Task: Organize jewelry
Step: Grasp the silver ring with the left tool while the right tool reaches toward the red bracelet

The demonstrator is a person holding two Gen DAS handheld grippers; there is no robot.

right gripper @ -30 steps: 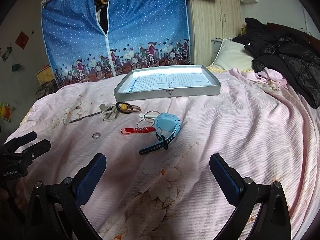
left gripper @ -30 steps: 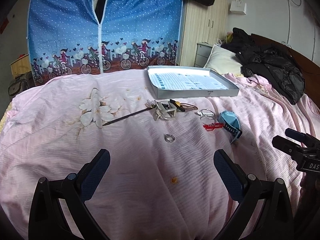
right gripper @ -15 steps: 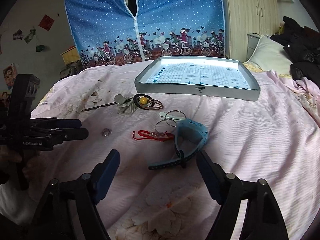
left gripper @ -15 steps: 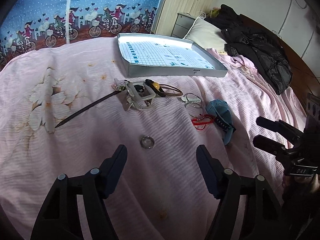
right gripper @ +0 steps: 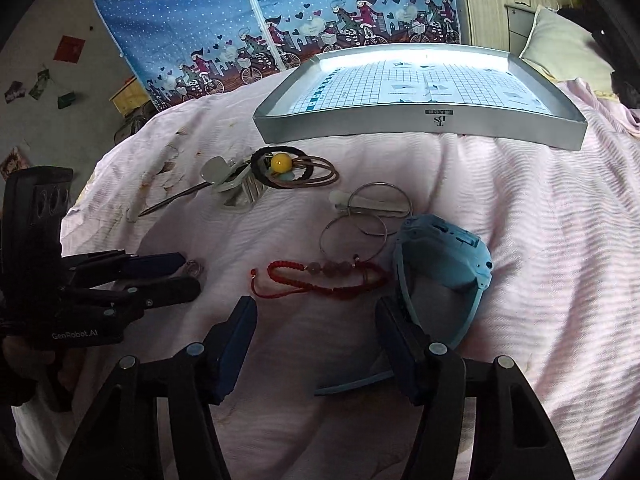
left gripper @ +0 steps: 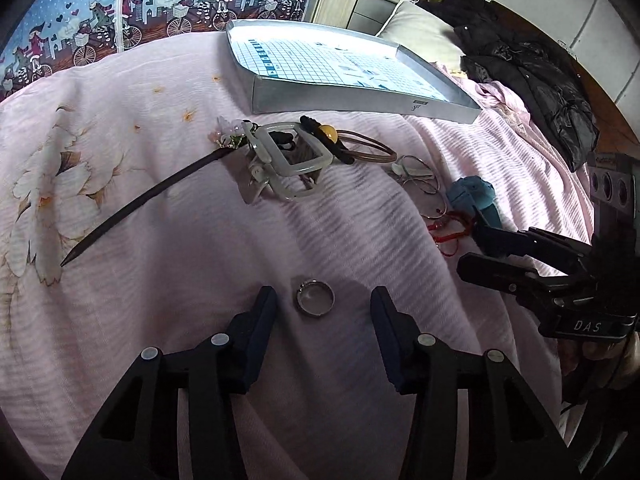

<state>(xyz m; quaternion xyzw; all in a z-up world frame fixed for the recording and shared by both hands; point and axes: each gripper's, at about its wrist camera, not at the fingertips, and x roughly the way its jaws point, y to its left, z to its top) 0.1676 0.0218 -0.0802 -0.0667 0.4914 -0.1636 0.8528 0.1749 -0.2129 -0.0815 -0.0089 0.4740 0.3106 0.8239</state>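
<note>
Clearly our left gripper (left gripper: 323,312), jaws wide, straddles the silver ring (left gripper: 315,297); it could sink into soft bedsheet (left gripper: 200,240). Our right gripper (right gripper: 316,322), wide too, risks snagging the red bracelet (right gripper: 320,278).

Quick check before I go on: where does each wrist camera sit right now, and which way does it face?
Left wrist: on the left claw, low over the bed, facing the ring between its open fingers; the right claw enters at right.
Right wrist: on the right claw, facing the red bracelet and blue watch; the left claw enters at left.
Shared: the tray, hair clip, ring and bracelet.
</note>
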